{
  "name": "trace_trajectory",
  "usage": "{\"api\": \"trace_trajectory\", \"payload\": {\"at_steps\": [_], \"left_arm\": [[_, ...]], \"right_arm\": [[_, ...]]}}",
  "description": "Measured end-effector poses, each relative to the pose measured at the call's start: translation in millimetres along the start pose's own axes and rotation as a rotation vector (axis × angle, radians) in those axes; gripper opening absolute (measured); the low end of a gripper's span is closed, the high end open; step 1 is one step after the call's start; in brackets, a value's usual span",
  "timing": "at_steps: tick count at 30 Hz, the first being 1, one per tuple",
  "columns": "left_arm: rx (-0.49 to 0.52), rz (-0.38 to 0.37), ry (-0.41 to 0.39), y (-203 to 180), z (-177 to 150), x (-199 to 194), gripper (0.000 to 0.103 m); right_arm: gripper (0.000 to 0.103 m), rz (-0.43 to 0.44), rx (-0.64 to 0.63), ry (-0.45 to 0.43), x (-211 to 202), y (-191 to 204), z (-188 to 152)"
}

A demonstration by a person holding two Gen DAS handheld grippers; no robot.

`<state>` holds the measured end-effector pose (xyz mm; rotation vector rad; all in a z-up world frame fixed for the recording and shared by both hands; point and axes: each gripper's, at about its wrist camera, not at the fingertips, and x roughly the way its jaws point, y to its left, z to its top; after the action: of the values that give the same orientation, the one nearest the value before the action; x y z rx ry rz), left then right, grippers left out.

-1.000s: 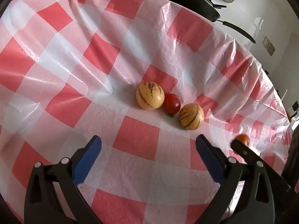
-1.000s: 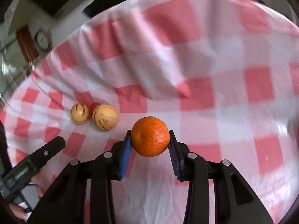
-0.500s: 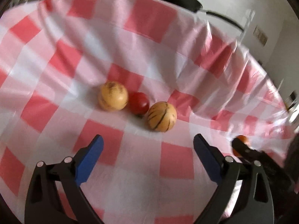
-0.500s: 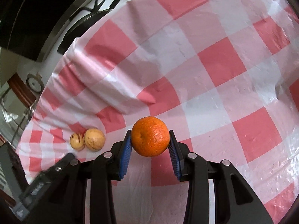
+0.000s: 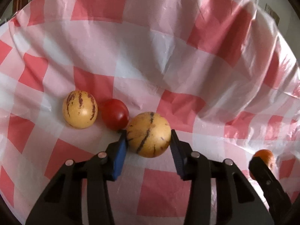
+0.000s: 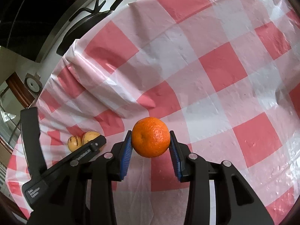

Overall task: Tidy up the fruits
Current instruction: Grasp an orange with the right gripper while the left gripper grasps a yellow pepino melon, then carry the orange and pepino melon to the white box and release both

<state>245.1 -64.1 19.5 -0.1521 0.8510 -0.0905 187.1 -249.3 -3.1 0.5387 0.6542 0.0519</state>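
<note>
Only a sliver of the orange [image 5: 266, 154] visible at the left wrist view's lower right, mostly behind a dark finger of the right gripper [image 5: 262, 170], itself cut off by the frame edge. In the right wrist view, nearer striped melon [image 6: 90, 136] partly covered by the left gripper [image 6: 94, 146] finger; tomato [image 5: 115, 114] hidden there. Dark pan [image 6: 88, 21] beyond the tablecloth [image 6: 221, 65] edge mostly out of frame.

Left gripper [image 5: 149, 140], black-framed with blue ribbed pads, has just been closing, and its jaws now sit against both sides of a yellow striped round fruit [image 5: 149, 134]. It tilts downward. Right gripper [image 6: 151, 144], same build, angles down less steeply, jaws pinched firmly on a round orange fruit [image 6: 151, 137] at the fingertips.
</note>
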Motion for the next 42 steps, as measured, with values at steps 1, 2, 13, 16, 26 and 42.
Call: {"api": "trace_trajectory", "payload": {"at_steps": [1, 2, 13, 16, 26, 42], "left_arm": [[-0.003, 0.005, -0.012, 2.6, -1.5, -4.9, 0.044], [-0.002, 0.006, -0.024, 4.1, -3.7, -10.3, 0.044], [-0.063, -0.014, -0.114, 57.4, -77.4, -102.8, 0.044], [-0.073, -0.006, -0.112, 76.8, -106.4, -125.6, 0.044], [-0.075, -0.050, -0.171, 87.2, -106.5, -147.0, 0.044], [-0.124, -0.085, -0.160, 101.7, -121.8, -174.0, 0.044]], "right_arm": [[0.038, 0.004, -0.002, 0.001, 0.5, 0.3, -0.2], [0.038, 0.010, -0.003, 0.004, 0.8, 0.5, -0.3], [0.038, 0.033, -0.003, 0.011, -2.9, -4.2, 0.4], [0.038, 0.031, -0.006, 0.007, -3.5, -4.2, 0.2], [0.038, 0.038, -0.021, 0.005, -6.3, -0.8, -0.7], [0.038, 0.110, -0.146, 0.049, -93.8, 42.9, -99.3]]}}
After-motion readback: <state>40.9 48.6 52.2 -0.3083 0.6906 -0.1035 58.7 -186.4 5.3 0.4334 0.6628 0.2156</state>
